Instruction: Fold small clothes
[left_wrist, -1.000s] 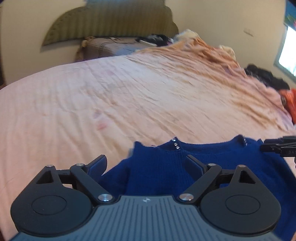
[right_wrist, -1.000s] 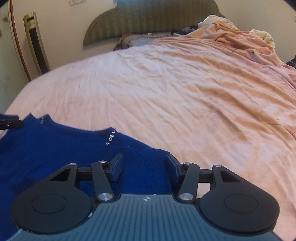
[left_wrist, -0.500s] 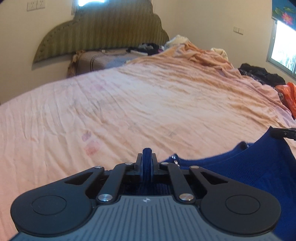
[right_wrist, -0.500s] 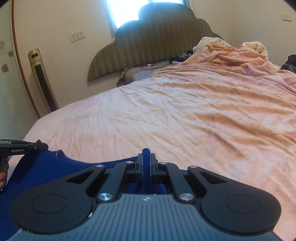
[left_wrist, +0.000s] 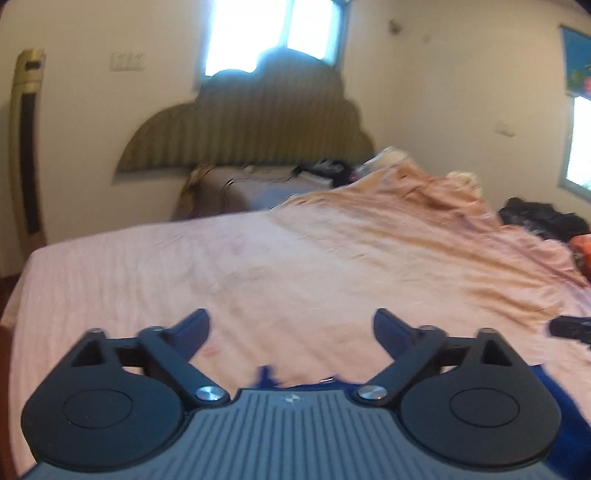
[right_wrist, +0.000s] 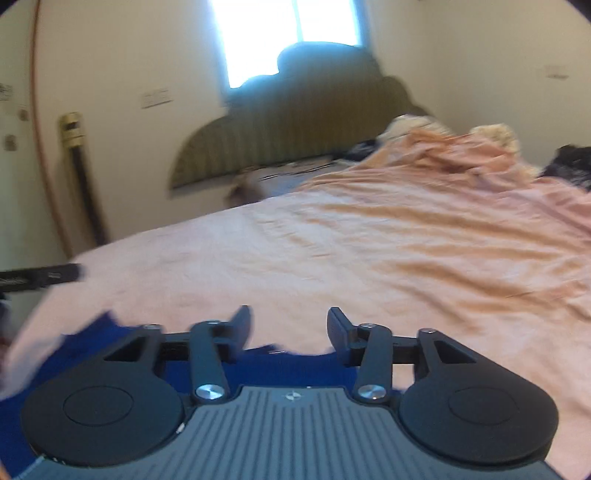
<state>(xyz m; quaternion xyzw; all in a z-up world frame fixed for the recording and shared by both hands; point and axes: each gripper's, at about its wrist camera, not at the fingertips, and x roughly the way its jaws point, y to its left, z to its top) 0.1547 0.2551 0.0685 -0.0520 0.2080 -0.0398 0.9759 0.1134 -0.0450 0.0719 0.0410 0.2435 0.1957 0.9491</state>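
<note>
A dark blue knitted sweater (right_wrist: 295, 369) lies on the pink bedsheet (right_wrist: 332, 266), mostly hidden under my right gripper's body. In the left wrist view only a strip of that sweater (left_wrist: 561, 398) shows at the lower right and below the fingers. My left gripper (left_wrist: 291, 325) is open wide above the sheet with nothing between its fingers. My right gripper (right_wrist: 290, 325) is open too, its fingers just past the sweater's far edge. Each gripper's tip shows in the other view: the right one (left_wrist: 570, 326) and the left one (right_wrist: 44, 277).
The bed (left_wrist: 295, 266) stretches ahead to a padded headboard (left_wrist: 251, 125) under a bright window. A rumpled peach blanket (left_wrist: 424, 199) and dark clothes (left_wrist: 543, 218) pile up at the right. A tall upright fan or heater (right_wrist: 79, 177) stands by the left wall.
Half a second ago both grippers were shut on the blue sweater's edge. Both have let go and opened, and both views have tilted up toward the headboard.
</note>
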